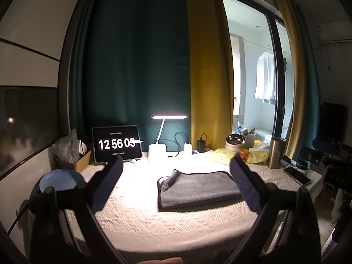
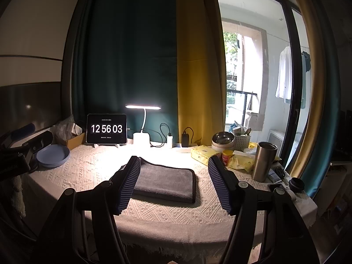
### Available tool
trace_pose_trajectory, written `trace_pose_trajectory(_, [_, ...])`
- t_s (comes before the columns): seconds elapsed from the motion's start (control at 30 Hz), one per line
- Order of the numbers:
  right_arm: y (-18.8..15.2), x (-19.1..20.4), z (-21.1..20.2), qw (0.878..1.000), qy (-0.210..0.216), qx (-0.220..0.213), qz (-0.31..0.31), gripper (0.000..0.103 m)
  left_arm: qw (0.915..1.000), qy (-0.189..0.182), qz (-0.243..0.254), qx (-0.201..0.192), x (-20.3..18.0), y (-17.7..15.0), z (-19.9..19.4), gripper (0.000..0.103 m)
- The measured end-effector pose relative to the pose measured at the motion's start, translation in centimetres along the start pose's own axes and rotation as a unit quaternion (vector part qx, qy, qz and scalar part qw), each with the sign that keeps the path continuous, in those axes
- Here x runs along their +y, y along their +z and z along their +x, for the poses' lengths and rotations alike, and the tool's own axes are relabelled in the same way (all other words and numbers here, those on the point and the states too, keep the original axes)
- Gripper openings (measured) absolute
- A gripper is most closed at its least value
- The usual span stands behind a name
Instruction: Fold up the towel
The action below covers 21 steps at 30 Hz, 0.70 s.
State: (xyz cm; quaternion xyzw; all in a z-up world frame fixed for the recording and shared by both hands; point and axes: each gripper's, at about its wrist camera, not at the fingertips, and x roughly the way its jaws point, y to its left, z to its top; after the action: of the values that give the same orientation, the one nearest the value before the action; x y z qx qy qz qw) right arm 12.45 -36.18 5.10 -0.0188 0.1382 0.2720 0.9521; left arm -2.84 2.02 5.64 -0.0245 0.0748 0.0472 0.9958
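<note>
A grey towel (image 1: 198, 189) with a dark hem lies folded flat on the cream tablecloth (image 1: 154, 220), one corner turned up at its far left. It also shows in the right wrist view (image 2: 167, 182). My left gripper (image 1: 176, 173) is open and empty, held above the table's near side, its right finger in front of the towel's right edge. My right gripper (image 2: 175, 171) is open and empty, also held back above the near side, its left finger overlapping the towel's left edge in view.
A tablet clock (image 2: 106, 128), a lit desk lamp (image 2: 143, 107) and chargers stand at the back. A blue bowl (image 2: 52, 155) sits left. A steel tumbler (image 2: 263, 161), metal bowl (image 2: 222, 139), yellow packets and small items crowd the right.
</note>
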Motion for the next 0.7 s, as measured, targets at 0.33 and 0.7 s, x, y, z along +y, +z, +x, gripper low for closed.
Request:
trace_pose_trajectory(0.33, [-0.74,0.34,-0.09,1.0,0.003,0.001,-0.002,0.067,1.0,-0.002,0.001,0.002,-0.09,-0.03,0.06,0.098])
trace_pose_trajectory(0.7, [-0.7,0.31,-0.1,1.0,0.004,0.002,-0.002,0.067,1.0,-0.002,0.001,0.003,-0.12,-0.07,0.06,0.098])
